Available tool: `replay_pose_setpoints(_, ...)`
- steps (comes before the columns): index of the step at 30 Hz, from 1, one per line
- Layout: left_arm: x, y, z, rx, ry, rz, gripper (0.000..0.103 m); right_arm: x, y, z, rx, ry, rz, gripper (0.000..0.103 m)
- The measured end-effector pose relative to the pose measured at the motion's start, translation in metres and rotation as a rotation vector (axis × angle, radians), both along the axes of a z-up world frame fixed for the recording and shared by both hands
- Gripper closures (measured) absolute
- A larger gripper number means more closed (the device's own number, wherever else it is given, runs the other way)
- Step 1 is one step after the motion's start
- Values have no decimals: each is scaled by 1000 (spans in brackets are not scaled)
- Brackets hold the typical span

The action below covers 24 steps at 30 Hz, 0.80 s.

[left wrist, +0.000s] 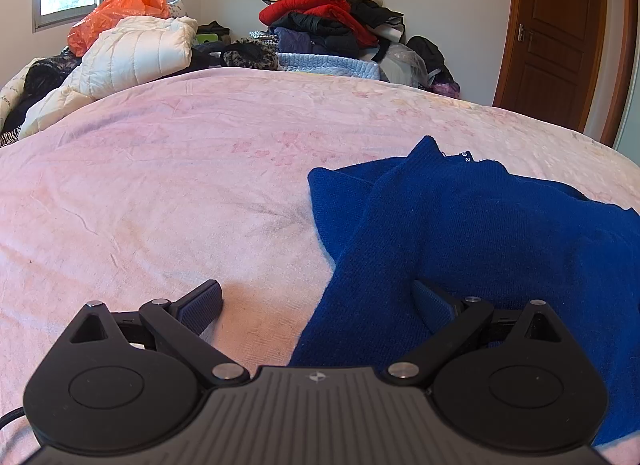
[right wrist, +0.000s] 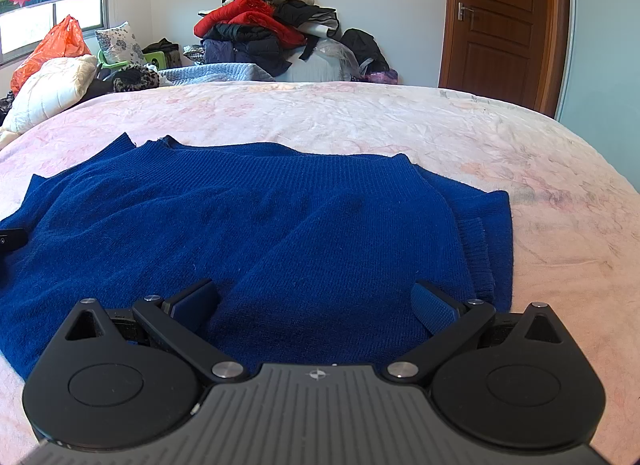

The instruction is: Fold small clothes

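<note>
The blue knit sweater lies flat on the pink bedspread, sleeves folded in. Only the right view shows its far edge (ribbed cuffs stacked there). The right gripper gapes wide over it; the left gripper, equally wide, straddles its near-left edge. Beyond: a clothes pile and an orange bag.

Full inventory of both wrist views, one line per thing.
sweater: 1, dark blue, partly folded on bed
bedsheet: 1, pale pink
white padded jacket: 1, far left edge of bed
orange plastic bag: 1, behind jacket, by window
clothes pile: 1, red and black, beyond bed against wall
door: 1, brown wood, closed, right
left tongs: open, at sweater's left edge
right tongs: open, over sweater
</note>
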<state>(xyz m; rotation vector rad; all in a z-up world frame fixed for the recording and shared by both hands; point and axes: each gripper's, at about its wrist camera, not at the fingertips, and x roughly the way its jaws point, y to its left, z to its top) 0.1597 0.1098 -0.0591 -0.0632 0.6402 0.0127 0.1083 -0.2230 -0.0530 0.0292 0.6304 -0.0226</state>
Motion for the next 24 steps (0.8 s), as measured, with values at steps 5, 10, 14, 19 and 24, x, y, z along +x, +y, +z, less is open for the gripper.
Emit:
replay_pose_setpoints(5,0,0,0,1,0,0,2,0,0,0,0,0,0,0)
replay_pose_setpoints(10,0,0,0,1,0,0,2,0,0,0,0,0,0,0)
replay_pose_setpoints(14,0,0,0,2,0,0,2,0,0,0,0,0,0,0)
replay_pose_setpoints(19,0,0,0,1,0,0,1,0,-1,-1,5,-2,6,0)
replay_pose_setpoints(24,0,0,0,-1,0,0,1,1,3,0,-13,2,6,0)
